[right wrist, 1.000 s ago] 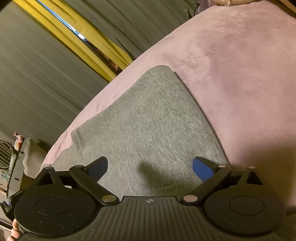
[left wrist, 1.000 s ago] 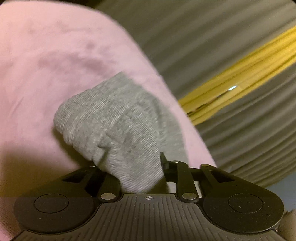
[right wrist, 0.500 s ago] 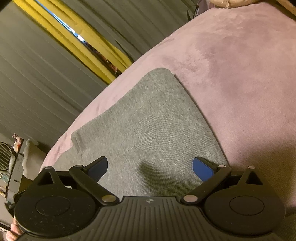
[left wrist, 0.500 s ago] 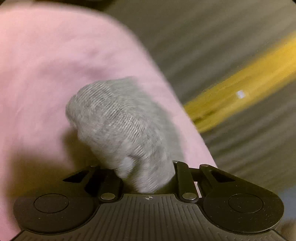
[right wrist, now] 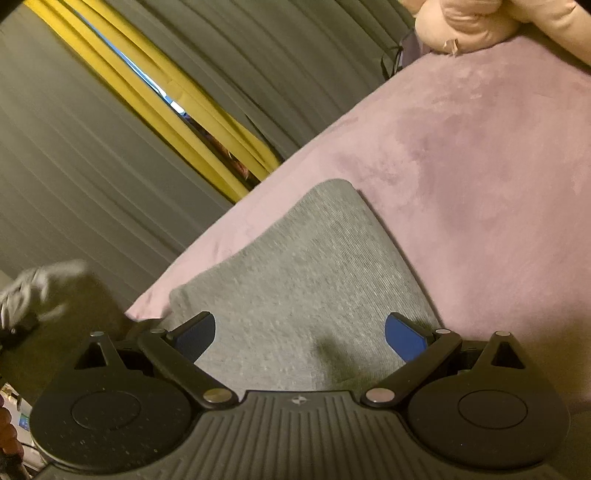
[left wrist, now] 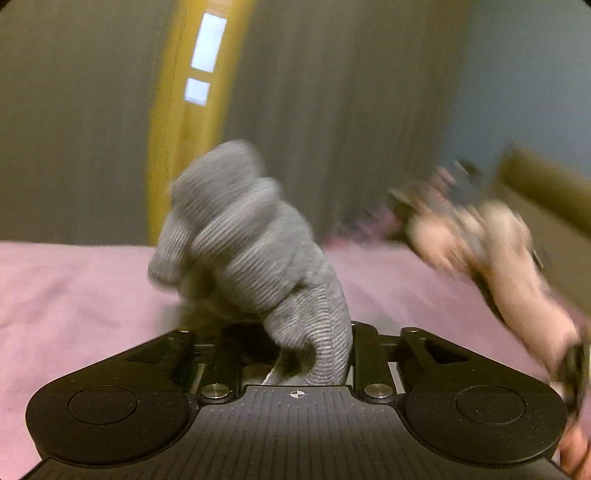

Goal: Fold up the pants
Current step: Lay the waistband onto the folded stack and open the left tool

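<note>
The grey knit pants [right wrist: 306,280] lie flat on the pink bed cover [right wrist: 480,166] in the right wrist view. My right gripper [right wrist: 300,334] is open, its blue pads [right wrist: 404,338] spread just above the cloth. In the left wrist view my left gripper [left wrist: 295,343] is shut on a bunched end of the grey pants [left wrist: 251,251], lifted above the pink cover [left wrist: 74,295]. The fingertips are hidden by the cloth. The view is blurred. The other hand and its gripper [left wrist: 480,236] show at the right, blurred.
Grey curtains [right wrist: 92,147] with a yellow strip [right wrist: 166,103] hang past the bed's edge. A pink pillow or soft toy [right wrist: 480,22] lies at the far end of the bed. Clutter [right wrist: 22,295] sits beside the bed at the left.
My left gripper has lifted and swung with the bunched pants end; its view went from looking down at the bed to level across it. The right gripper moved slightly, still open.
</note>
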{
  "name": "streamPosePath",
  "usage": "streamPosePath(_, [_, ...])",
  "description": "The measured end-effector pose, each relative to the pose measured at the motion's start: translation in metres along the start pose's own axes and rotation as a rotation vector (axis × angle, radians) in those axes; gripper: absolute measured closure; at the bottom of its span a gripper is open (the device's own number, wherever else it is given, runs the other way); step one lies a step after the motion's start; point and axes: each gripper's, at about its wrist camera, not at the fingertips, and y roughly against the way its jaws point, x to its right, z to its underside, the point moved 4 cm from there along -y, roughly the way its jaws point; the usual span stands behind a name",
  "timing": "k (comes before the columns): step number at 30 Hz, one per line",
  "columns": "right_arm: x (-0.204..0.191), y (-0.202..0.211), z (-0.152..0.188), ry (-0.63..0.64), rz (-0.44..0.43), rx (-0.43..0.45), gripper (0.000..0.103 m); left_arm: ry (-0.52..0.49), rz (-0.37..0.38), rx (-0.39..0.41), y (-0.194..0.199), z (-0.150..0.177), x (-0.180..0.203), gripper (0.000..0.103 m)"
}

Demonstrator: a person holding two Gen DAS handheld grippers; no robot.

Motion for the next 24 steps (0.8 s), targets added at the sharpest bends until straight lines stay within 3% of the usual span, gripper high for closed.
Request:
streamPosePath(2, [-0.001, 0.006, -0.001, -0.006, -0.006, 0.005, 0.004, -0.030, 0.034, -0.076, -0.021, 0.022, 0.033, 0.023])
streamPosePath(3, [-0.002, 0.009, -0.001, -0.010, -0.007, 0.005, 0.004, -0.037, 0.018, -0.112, -0.027, 0.033, 0.043, 0.017])
streamPosePath(5, [-0.002, 0.015, 0.000, -0.023, -0.014, -0.003, 0.004, -0.059, -0.028, -0.187, -0.033, 0.056, 0.054, 0.016])
streamPosePath(8, [-0.003, 0.022, 0.002, -0.064, -0.076, -0.039, 0.004, -0.010, -0.123, -0.236, -0.033, 0.076, 0.032, 0.013])
streamPosePath(15, [-0.018, -0.007, 0.007, -0.096, -0.145, -0.159, 0.005, 0.255, -0.408, -0.182, 0.019, 0.088, -0.062, 0.009])
streamPosePath(19, [-0.011, -0.035, 0.008, -0.163, -0.053, -0.241, 0.011, 0.353, -0.431, -0.168, 0.035, 0.103, -0.083, 0.008])
streamPosePath(21, [-0.009, -0.036, 0.007, -0.180, -0.074, -0.246, 0.011, 0.417, -0.416, -0.166, 0.034, 0.111, -0.090, 0.008])
streamPosePath(24, [-0.002, -0.034, 0.007, -0.196, -0.066, -0.264, 0.022, 0.450, -0.418, -0.170, 0.027, 0.104, -0.091, 0.008])
